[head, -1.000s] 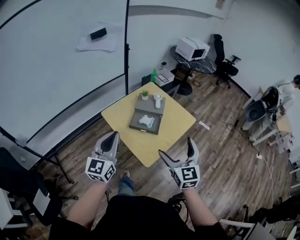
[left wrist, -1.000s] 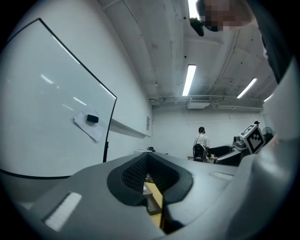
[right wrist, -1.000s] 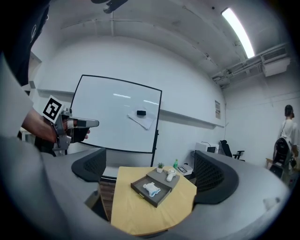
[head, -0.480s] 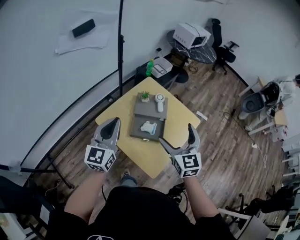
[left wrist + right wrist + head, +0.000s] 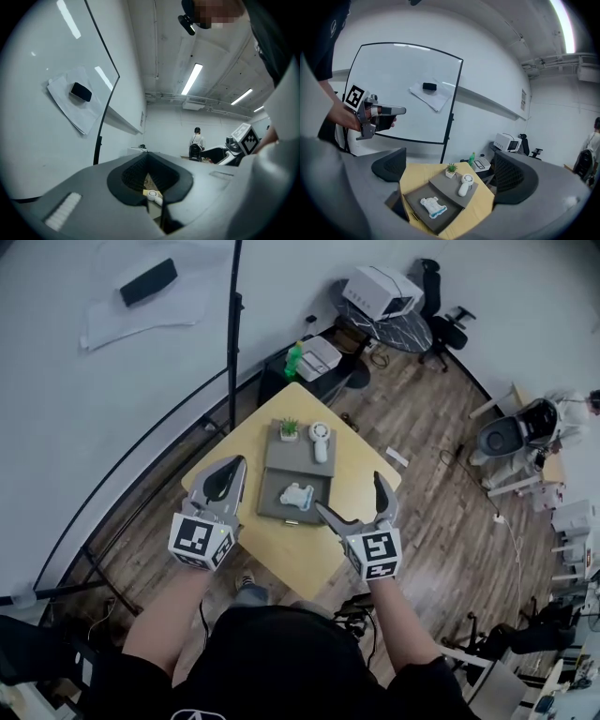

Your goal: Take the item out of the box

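A shallow grey box lies open on the yellow table, and a white and blue item rests inside it. From the right gripper view the box and the item sit below and ahead. My left gripper hovers over the table's near left part, shut with nothing held. My right gripper is open and empty at the box's near right corner, its jaws spread wide.
A small potted plant and a white handheld fan stand on the grey lid behind the box. A whiteboard with a black eraser stands to the left. An office chair and a green bottle lie beyond.
Both grippers have come forward from off the table's near edge to over it. The table sits closer in the head view. Neither gripper's state has changed.
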`<action>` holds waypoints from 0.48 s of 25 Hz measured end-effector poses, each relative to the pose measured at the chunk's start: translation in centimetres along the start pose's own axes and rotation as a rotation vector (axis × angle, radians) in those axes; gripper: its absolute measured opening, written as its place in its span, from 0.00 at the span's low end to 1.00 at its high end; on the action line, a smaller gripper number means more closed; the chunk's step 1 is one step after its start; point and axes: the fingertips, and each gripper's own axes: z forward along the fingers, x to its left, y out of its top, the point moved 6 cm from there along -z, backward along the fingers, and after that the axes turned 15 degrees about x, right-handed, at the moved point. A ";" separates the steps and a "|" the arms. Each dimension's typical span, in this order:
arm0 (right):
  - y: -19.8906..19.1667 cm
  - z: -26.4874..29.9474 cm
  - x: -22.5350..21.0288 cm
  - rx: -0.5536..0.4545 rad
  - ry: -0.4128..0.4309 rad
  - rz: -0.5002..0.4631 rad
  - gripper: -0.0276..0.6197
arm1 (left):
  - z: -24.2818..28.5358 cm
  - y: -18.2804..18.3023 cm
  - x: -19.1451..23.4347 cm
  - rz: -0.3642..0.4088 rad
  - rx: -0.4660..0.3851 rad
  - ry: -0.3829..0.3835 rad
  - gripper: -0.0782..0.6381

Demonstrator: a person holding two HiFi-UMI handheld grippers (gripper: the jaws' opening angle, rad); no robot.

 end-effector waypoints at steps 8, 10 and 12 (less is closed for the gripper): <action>-0.6 4.3 -1.4 0.085 0.090 -0.082 0.96 | 2.0 -0.3 0.7 0.002 0.011 0.035 0.11; -1.0 5.6 -1.6 0.119 0.129 -0.108 0.96 | 2.2 -0.4 0.4 0.002 0.014 0.049 0.11; -1.3 6.9 -1.5 0.159 0.174 -0.145 0.96 | 2.2 -0.4 0.1 0.001 0.017 0.063 0.11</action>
